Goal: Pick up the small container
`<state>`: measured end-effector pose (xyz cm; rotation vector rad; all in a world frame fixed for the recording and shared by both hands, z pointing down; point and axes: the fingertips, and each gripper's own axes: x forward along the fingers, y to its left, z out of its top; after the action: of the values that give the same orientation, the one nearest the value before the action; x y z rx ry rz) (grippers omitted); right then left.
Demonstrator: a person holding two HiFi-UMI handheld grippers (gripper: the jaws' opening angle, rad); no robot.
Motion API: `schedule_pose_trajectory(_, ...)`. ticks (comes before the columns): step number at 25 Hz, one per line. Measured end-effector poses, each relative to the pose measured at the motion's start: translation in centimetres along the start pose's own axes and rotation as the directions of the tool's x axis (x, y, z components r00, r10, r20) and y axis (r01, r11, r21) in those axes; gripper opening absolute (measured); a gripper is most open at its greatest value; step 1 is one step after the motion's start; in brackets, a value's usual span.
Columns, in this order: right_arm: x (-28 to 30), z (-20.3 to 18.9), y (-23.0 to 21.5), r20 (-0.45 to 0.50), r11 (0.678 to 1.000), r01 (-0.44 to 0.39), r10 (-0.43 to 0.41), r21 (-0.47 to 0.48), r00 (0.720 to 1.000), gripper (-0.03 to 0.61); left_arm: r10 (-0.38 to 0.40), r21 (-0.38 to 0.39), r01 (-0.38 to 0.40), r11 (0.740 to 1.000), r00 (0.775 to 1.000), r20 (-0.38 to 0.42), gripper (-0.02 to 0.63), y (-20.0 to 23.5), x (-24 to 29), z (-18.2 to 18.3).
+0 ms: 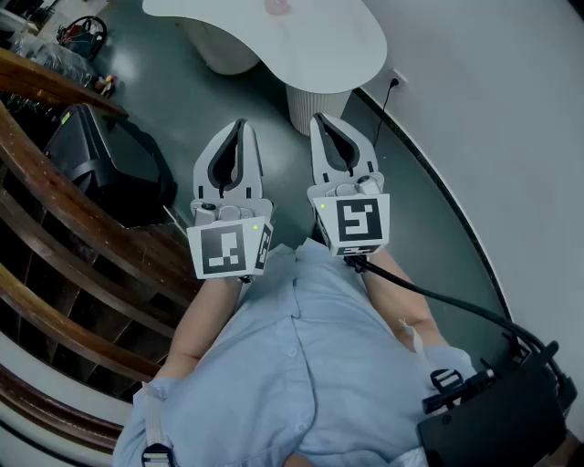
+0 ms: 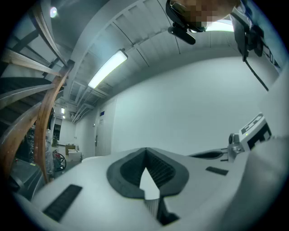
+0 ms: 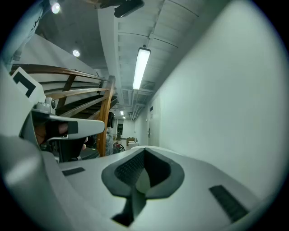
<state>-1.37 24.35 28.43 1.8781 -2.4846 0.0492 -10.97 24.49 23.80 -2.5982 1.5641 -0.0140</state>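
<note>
A small pinkish thing (image 1: 276,6) lies on the white table (image 1: 310,46) at the head view's top edge; it is cut off and I cannot tell whether it is the container. My left gripper (image 1: 240,124) and right gripper (image 1: 318,119) are held side by side in front of the person's light blue shirt. Both point level toward the table, well short of it. In each, the jaws are shut tip to tip with nothing between them. The left gripper view shows its own tips (image 2: 145,150) meeting, and the right gripper view shows the same (image 3: 143,151).
A curved wooden stair railing (image 1: 55,182) runs along the left, with a black case (image 1: 100,160) beside it on the dark floor. The white wall (image 1: 493,109) curves along the right. A black cable (image 1: 438,296) leads to a black bag (image 1: 497,420) at the bottom right.
</note>
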Motion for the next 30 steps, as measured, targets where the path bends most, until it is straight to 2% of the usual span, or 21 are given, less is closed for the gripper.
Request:
schedule_pose_trajectory(10, 1.1, -0.6, -2.5, 0.001, 1.0, -0.011, 0.011, 0.01, 1.0, 0.0, 0.01, 0.011, -0.01, 1.0, 1.0, -0.012, -0.002, -1.0, 2.5, -0.7)
schedule_pose_trajectory(14, 1.3, 0.7, -3.6, 0.096, 1.0, -0.005, 0.005, -0.006, 0.995, 0.002, 0.022, 0.022, -0.022, 1.0, 1.0, -0.014, -0.002, -1.7, 3.3, -0.8)
schedule_pose_trajectory(19, 1.3, -0.7, -5.5, 0.026, 1.0, -0.02, 0.02, 0.005, 0.999, 0.002, 0.065, 0.045, -0.064, 0.997, 0.998, -0.01, -0.002, -2.4, 4.1, -0.6)
schedule_pose_trajectory(30, 3.9, -2.7, -7.6, -0.027, 0.999, -0.025, 0.025, 0.02, 0.999, 0.002, 0.099, 0.028, -0.097, 0.995, 0.993, -0.068, -0.002, -1.8, 5.9, -2.9)
